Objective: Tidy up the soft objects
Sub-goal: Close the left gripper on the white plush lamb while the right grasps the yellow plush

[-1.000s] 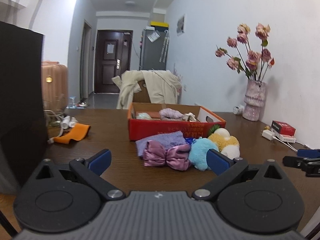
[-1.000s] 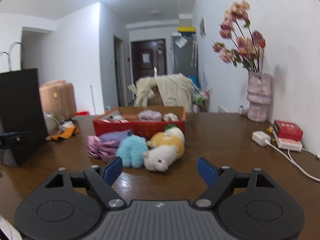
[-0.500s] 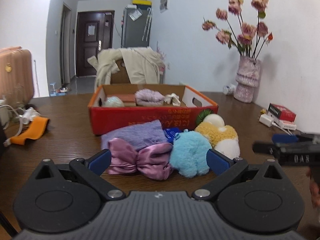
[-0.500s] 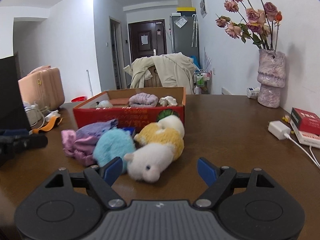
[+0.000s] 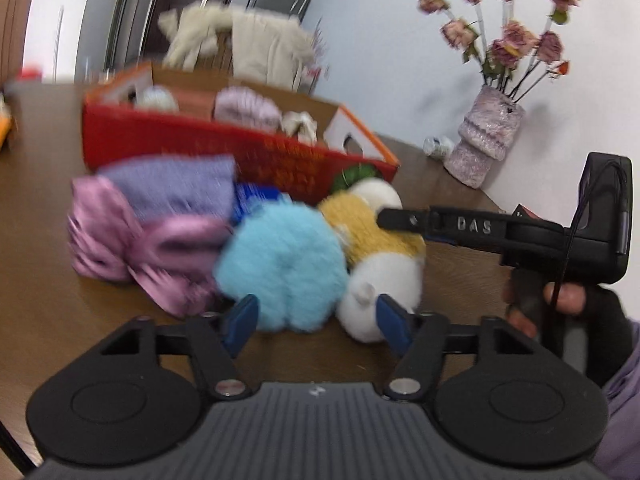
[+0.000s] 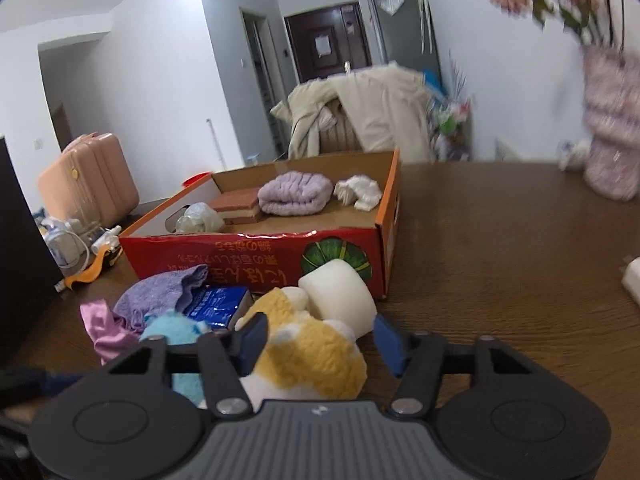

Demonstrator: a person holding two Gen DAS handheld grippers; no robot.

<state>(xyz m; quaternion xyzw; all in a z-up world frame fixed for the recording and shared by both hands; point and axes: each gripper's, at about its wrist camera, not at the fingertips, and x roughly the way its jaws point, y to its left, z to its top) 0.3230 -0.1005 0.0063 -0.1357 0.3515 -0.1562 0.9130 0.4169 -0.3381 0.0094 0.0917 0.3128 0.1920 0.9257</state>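
A pile of soft things lies on the brown table in front of a red cardboard box (image 6: 256, 256). My left gripper (image 5: 316, 320) reaches the blue fluffy plush (image 5: 280, 264); its jaws are closing with the plush's near edge between them, a gap left at the right pad. My right gripper (image 6: 322, 340) straddles the yellow-and-white plush (image 6: 316, 356); its jaws are closing too, the right pad still clear of the fur. Its fingers (image 5: 404, 222) show over that plush (image 5: 380, 236) in the left wrist view. A pink satin bow (image 5: 132, 240) and a purple cloth (image 5: 180, 184) lie to the left.
The box holds a rolled lilac towel (image 6: 296, 198) and other bits. A blue packet (image 6: 216, 304) and a white roll (image 6: 340, 292) sit by the plushes. A flower vase (image 5: 486, 140) stands at the right wall, a white charger (image 6: 632, 280) near it. A black bag (image 6: 20, 260) stands left.
Both grippers have come forward and down onto the pile. Their jaws have narrowed, the left around the blue plush, the right around the yellow-and-white one.
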